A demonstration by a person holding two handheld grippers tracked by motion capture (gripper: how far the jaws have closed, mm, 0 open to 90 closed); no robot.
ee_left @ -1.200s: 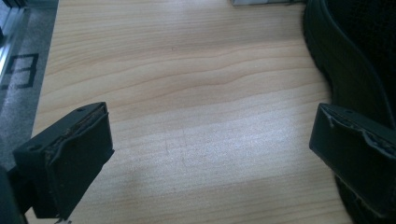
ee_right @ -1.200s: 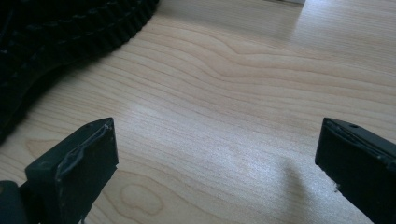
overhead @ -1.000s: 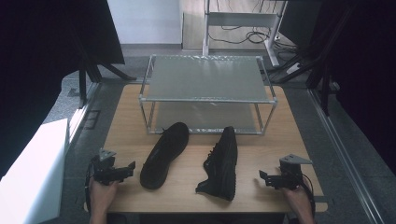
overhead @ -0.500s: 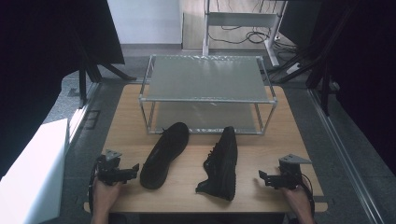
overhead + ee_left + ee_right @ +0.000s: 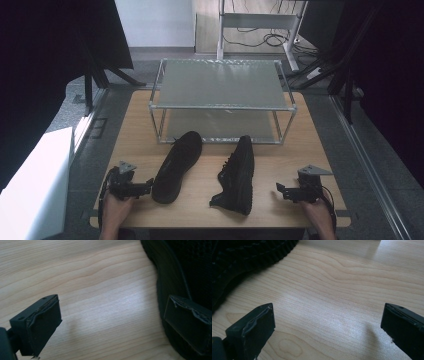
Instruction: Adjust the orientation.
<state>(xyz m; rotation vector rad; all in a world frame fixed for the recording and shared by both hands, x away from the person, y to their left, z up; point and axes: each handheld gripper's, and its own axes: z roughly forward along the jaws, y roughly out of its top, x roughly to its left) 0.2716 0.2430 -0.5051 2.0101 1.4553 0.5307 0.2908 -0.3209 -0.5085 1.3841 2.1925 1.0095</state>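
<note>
Two black shoes lie on the wooden table (image 5: 200, 200). The left shoe (image 5: 177, 165) lies flat, toe toward the rack. The right shoe (image 5: 237, 175) rests tipped on its side, its ribbed sole (image 5: 242, 257) facing my right gripper. My left gripper (image 5: 147, 186) stands open just left of the left shoe's heel; in the left gripper view (image 5: 110, 322) one fingertip (image 5: 190, 325) sits against that shoe (image 5: 185, 272). My right gripper (image 5: 279, 189) is open a short way right of the right shoe, with bare wood between its fingers (image 5: 329, 325).
A two-tier metal rack (image 5: 220, 90) with frosted shelves stands at the back of the table, both shelves bare. A white box (image 5: 30, 185) sits on the floor to the left. Table edges run close beside both hands.
My left gripper has moved right, up to the heel of the left shoe. The right gripper and both shoes have stayed put.
</note>
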